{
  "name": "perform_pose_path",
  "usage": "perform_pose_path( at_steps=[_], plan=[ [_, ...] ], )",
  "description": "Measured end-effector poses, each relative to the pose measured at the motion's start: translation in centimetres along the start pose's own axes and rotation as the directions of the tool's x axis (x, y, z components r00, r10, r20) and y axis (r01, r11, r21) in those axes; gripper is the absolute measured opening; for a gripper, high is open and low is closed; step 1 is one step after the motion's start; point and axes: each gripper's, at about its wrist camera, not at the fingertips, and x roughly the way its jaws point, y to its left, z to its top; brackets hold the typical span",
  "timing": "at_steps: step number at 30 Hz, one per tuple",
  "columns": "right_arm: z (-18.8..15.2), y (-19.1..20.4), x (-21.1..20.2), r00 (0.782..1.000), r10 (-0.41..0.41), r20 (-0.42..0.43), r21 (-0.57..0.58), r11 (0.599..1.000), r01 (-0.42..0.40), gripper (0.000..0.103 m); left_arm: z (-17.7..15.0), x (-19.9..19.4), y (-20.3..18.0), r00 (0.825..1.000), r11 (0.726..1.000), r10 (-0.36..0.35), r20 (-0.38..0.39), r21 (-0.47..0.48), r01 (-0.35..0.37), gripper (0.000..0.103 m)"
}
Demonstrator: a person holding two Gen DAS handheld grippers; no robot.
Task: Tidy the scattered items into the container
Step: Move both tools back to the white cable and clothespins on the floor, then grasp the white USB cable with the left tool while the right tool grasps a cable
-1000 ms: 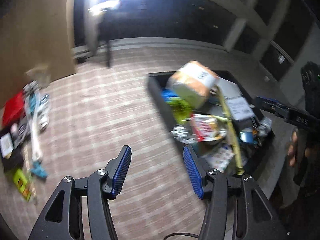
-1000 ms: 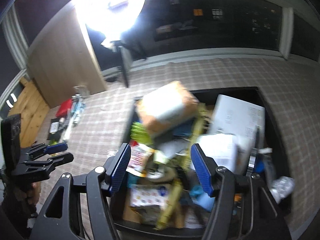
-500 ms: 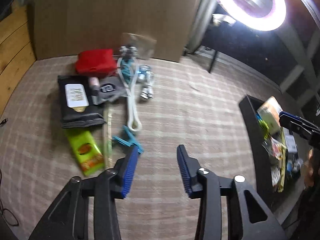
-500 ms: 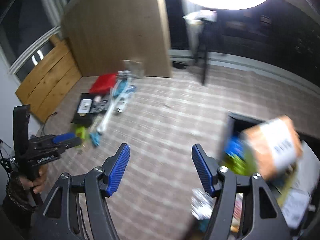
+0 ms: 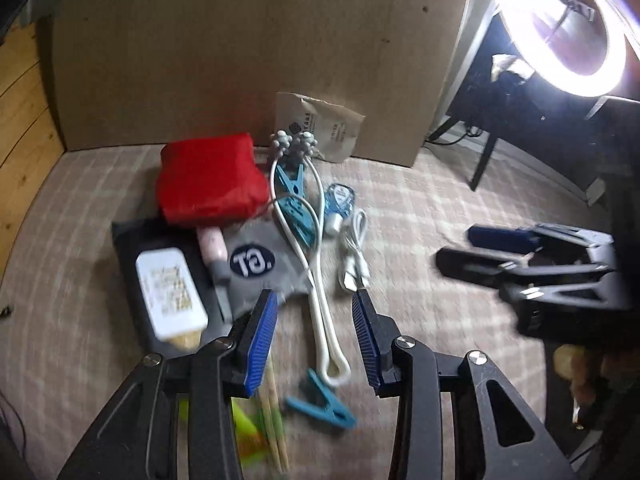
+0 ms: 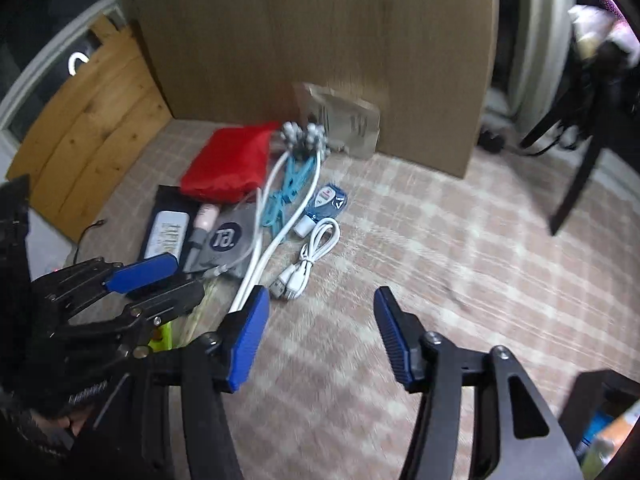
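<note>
Left wrist view shows the scattered items bunched at the foot of a cardboard panel (image 5: 248, 52), around twelve o'clock of the left gripper (image 5: 314, 340): a red pouch (image 5: 210, 178), white massager (image 5: 320, 264), coiled cable (image 5: 354, 248) and teal clip (image 5: 324, 402). Left jaws stand apart, empty. The right gripper (image 6: 320, 336) is closing on nothing, cable at its eleven o'clock. The container (image 6: 608, 428) sits at its four o'clock. Risk, I'd say: both grippers crowd one heap, so a pinch could snag the massager's loop and drag its neighbours, or the tools could collide.

The grey pouch (image 5: 262, 270) carries a dark oval badge reading "GT.", seen upside down. Print on the paper packet (image 5: 320, 128) and the black pack's white label (image 5: 170, 292) is too blurred to read.
</note>
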Motion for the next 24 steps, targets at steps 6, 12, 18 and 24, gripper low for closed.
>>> perform_pose_path(
  at_steps=[6,12,18,24],
  plan=[
    [2.1,0.1,4.4,0.997,0.016,-0.076,0.019,1.0,-0.014,0.042,1.1,2.4,0.0,1.0,0.999,0.007,-0.014,0.054,-0.006,0.036],
    [3.2,0.9,6.9,0.992,-0.009,-0.128,-0.018,1.0,0.006,0.042,1.3,3.9,0.2,1.0,0.998,-0.013,-0.025,0.062,0.014,0.036],
    [3.7,1.5,7.8,0.989,-0.05,-0.136,-0.06,0.997,0.042,0.04,1.5,4.9,0.7,1.0,0.998,0.011,-0.022,0.059,-0.01,0.035],
    [3.9,2.1,8.1,0.979,-0.103,-0.177,-0.152,0.985,0.076,0.019,1.5,6.0,-0.5,0.999,0.992,0.036,-0.026,0.125,-0.033,0.007]
  ],
)
